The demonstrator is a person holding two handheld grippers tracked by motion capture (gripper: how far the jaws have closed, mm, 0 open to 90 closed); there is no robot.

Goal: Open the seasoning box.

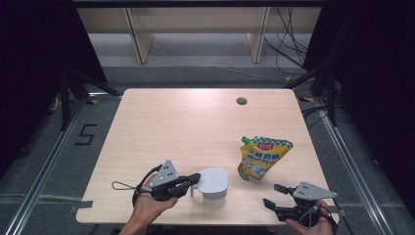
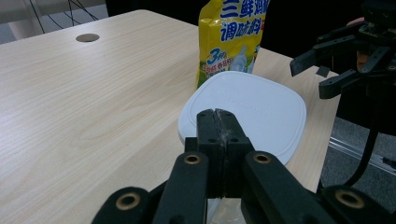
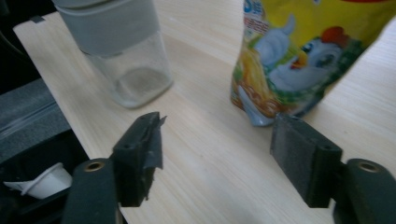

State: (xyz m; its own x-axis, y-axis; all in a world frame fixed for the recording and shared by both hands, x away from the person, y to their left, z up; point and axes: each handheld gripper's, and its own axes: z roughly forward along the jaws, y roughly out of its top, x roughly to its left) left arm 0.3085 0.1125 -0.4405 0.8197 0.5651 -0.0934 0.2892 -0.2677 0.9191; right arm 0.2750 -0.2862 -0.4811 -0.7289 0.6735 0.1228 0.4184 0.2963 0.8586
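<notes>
One lidded clear jar (image 1: pixel 213 183) at the tips of the left gripper (image 1: pixel 195 179), jaws pressed together against its side, one yellow seasoning pouch (image 1: pixel 260 157) standing just ahead of the right gripper (image 1: pixel 275 195), jaws spread and empty, one wooden table (image 1: pixel 186 127).

Tally on the wooden table (image 1: pixel 161 127):
- one white-lidded clear jar (image 1: pixel 213 182), toward 6 o'clock
- one yellow seasoning pouch (image 1: pixel 261 157), toward 4 o'clock
- one round cable hole (image 1: pixel 241 101), toward 1 o'clock

Hand-held grippers: two, left gripper (image 1: pixel 194 179) and right gripper (image 1: pixel 271 195).
</notes>
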